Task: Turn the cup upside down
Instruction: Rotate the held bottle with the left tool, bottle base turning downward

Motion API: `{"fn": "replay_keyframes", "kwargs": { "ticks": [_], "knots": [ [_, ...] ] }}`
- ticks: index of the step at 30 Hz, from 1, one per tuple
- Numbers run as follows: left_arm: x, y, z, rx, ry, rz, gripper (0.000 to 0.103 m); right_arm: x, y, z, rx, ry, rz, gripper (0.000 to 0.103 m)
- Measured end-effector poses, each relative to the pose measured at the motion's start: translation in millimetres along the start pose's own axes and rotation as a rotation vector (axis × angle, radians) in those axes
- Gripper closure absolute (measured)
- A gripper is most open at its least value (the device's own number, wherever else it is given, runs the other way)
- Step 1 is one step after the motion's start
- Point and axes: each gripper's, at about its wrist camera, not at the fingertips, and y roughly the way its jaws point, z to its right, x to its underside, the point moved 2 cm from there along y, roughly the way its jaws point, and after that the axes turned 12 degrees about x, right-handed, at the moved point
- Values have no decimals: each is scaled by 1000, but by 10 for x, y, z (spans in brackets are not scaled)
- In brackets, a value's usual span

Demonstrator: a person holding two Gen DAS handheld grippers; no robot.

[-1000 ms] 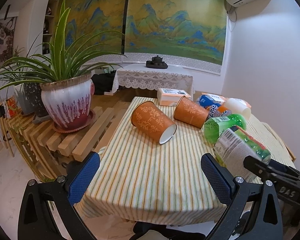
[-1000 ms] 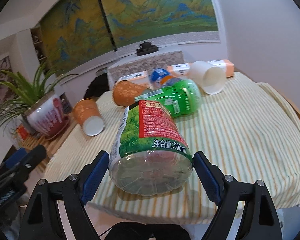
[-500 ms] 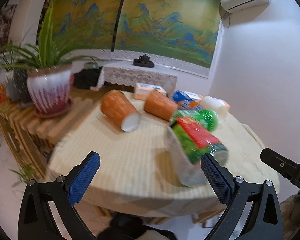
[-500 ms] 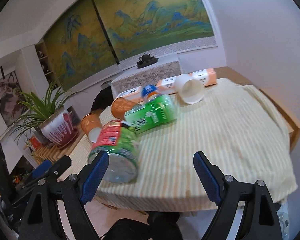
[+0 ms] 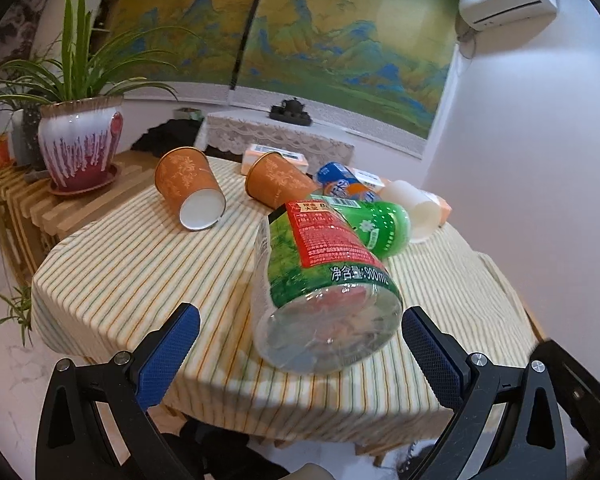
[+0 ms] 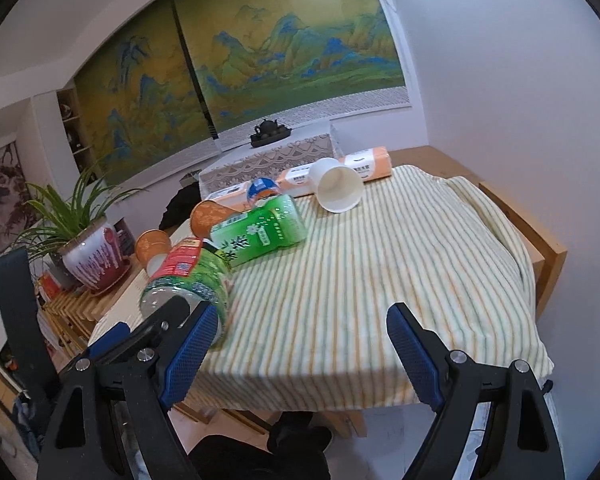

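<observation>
A striped cloth (image 5: 148, 264), soft and rumpled at its far corner, covers the table. On it lie two orange paper cups: one (image 5: 188, 192) on its side with its white mouth facing the near edge, the other (image 5: 274, 182) just beside it, tipped against a clear plastic bottle (image 5: 324, 280) with a green and red label. A second green bottle (image 6: 260, 232) and a white paper cup (image 6: 338, 188), also on its side, lie farther back. The left gripper (image 5: 300, 354) hangs with its blue ridged pads wide apart before the clear bottle's base, not touching it. The right gripper (image 6: 298, 346) is also spread and empty; only its view shows the bare wooden table edge (image 6: 540, 240) and the long orange packet (image 6: 340, 172).
</observation>
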Motion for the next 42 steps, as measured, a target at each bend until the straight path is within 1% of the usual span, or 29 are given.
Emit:
{"fn": "replay_keyframes", "kwargs": {
  "ticks": [2,4,9,11,15,18,20,22,25,27,28,29,35,40,42],
  "knots": [
    [-6,76,35,-32,5,14,1,8,8,28,1,8,-2,19],
    [-25,128,58,-47,9,19,1,13,16,75,5,17,-2,19],
    [9,161,112,-46,26,31,1,31,56,131,5,23,-10,19],
    [21,195,120,-36,25,13,1,24,98,124,-18,15,-17,19],
    [3,275,225,-64,46,14,1,-62,196,107,-44,14,-21,19],
    [5,428,229,-124,36,18,1,-116,225,99,-50,19,-12,19],
    [5,510,184,-134,11,3,1,-125,233,96,-54,23,-12,19],
    [11,541,110,-138,-23,11,1,-119,240,108,-43,19,-7,19],
    [2,534,60,-127,-31,26,2,-95,272,152,-30,23,-13,19],
    [-8,514,56,-121,-22,36,6,-94,303,183,-23,28,-19,19],
    [-13,505,60,-118,-12,38,11,-96,322,205,-20,32,-21,19],
    [-14,501,64,-117,-5,35,12,-97,331,221,-16,36,-22,19],
    [-32,464,24,-74,8,9,12,-120,335,256,-7,53,-17,19],
    [-75,368,26,-29,52,-37,12,-122,334,249,-4,57,-20,19],
    [-110,318,23,1,67,-73,12,-121,326,246,-4,60,-19,19]
  ]
}}
